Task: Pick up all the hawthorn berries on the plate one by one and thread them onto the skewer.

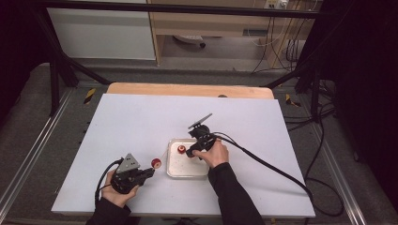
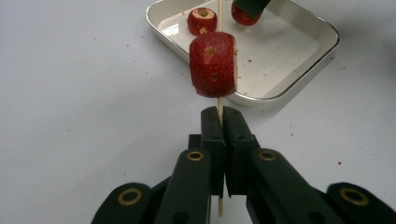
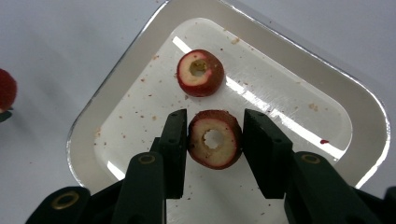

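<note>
We count three cored red fruit pieces, one thin wooden skewer (image 2: 219, 14), one shallow white metal tray (image 3: 224, 21) and two tools on the white desk (image 1: 141, 117). The left tool (image 2: 219, 116) is pressed together on the skewer, which carries one fruit piece (image 2: 213, 64) just ahead of its jaws. The right tool (image 3: 214, 140) pinches a second piece (image 3: 215, 140), pale-fleshed with a round hole, inside the tray; the third piece (image 3: 200, 72) lies just beyond. The right gripper view reveals the cored faces; the high view shows both hands.
</note>
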Action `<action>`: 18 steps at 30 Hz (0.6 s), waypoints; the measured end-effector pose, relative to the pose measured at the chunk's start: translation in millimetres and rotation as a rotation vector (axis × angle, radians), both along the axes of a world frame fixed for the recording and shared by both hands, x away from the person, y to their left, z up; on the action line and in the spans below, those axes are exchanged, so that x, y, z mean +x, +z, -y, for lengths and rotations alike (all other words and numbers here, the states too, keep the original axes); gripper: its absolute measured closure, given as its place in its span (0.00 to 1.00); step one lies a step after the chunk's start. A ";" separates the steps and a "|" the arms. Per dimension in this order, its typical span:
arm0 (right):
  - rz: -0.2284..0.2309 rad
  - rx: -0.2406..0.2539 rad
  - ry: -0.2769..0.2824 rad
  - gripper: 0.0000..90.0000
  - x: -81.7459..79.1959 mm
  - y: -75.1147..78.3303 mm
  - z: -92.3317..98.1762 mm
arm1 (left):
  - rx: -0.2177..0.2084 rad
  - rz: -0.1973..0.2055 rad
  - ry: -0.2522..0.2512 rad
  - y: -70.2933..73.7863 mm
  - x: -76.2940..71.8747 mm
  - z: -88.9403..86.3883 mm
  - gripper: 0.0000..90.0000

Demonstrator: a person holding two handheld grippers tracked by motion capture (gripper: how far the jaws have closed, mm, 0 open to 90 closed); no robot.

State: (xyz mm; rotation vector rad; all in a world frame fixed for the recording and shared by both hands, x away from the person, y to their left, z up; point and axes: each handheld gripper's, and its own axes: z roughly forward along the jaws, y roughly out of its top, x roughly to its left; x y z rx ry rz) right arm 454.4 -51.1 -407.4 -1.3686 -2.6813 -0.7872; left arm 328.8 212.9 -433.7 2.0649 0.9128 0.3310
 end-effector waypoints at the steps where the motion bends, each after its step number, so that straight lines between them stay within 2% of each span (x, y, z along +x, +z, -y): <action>1: 0.004 0.006 0.002 0.68 -1.4 1.4 0.6 | 0.000 0.000 0.000 0.0 0.0 0.0 0.98; 4: 0.023 0.015 0.009 0.69 -5.1 4.3 2.8 | 0.001 0.002 0.000 0.2 -0.3 0.3 0.98; 11: 0.032 0.052 0.002 0.69 -11.8 10.3 11.8 | 0.003 0.006 -0.002 0.3 -0.7 1.4 0.98; 18: 0.052 0.117 -0.006 0.69 -19.4 18.2 23.1 | 0.004 0.009 -0.003 1.4 -1.5 2.1 0.98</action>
